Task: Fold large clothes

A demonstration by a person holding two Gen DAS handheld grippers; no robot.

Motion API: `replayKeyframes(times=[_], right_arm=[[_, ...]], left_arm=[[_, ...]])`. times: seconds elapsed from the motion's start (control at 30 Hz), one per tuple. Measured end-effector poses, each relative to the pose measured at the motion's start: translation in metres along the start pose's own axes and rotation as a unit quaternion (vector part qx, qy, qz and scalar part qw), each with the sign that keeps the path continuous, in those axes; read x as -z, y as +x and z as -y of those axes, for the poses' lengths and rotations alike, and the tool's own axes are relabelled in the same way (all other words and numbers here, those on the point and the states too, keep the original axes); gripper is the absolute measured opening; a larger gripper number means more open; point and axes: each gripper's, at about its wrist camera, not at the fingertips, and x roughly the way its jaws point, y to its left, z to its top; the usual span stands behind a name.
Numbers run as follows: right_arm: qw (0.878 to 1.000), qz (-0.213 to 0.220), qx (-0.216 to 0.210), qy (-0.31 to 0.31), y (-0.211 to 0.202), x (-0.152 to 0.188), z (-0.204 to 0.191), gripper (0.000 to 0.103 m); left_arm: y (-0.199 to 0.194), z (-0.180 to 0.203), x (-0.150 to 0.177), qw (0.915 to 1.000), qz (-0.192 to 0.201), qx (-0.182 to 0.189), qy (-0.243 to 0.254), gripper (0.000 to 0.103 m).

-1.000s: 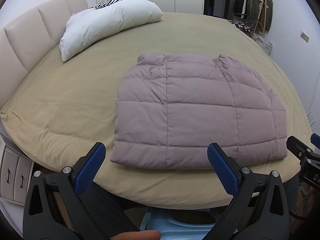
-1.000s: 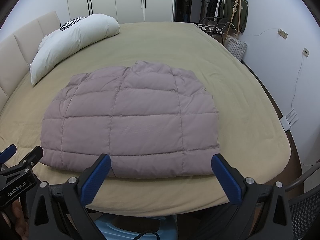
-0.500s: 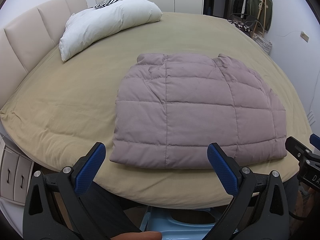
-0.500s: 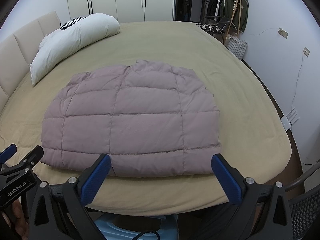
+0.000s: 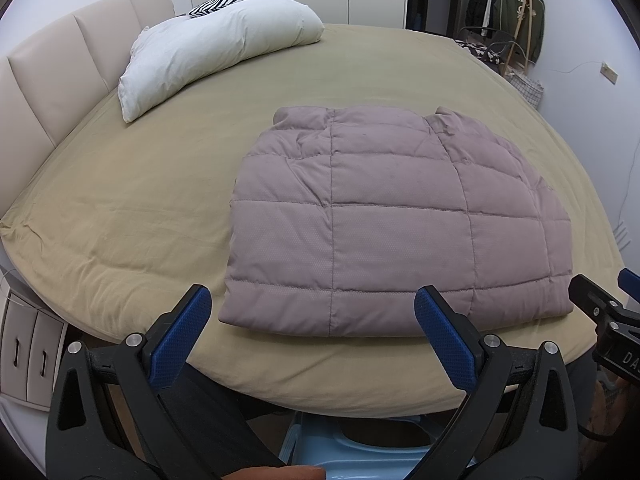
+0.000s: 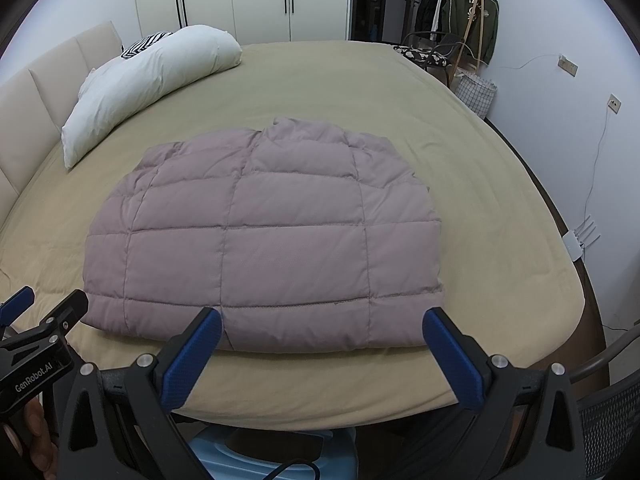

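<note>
A mauve quilted down jacket (image 5: 384,216) lies folded into a flat rectangle on the tan bed (image 5: 120,208), near the front edge. It also shows in the right wrist view (image 6: 264,236). My left gripper (image 5: 312,300) is open and empty, held just in front of the jacket's near hem over the bed edge. My right gripper (image 6: 320,320) is open and empty, also just short of the near hem. Each gripper shows at the edge of the other's view.
A white pillow (image 5: 216,52) lies at the far left by the padded headboard (image 5: 60,76). A clothes rack (image 6: 460,16) and a checked basket (image 6: 476,92) stand far right. A light blue stool (image 5: 360,448) sits below. A mesh chair (image 6: 608,404) is at right.
</note>
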Motion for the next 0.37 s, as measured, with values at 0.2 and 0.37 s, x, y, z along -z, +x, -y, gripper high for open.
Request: replayKeyframes(times=[0.2, 0.37], right_arm=[[1.000, -0.001, -0.002, 0.000, 0.0013, -0.0008, 0.0033, 0.103], [1.000, -0.003, -0.003, 0.001, 0.0015, -0.0005, 0.0028, 0.103]], left_arm=[[0.0005, 0.0005, -0.0001, 1.0000, 0.000, 0.002, 0.000, 0.103], [-0.0008, 0.0018, -0.0002, 0.9999, 0.008, 0.006, 0.003, 0.103]])
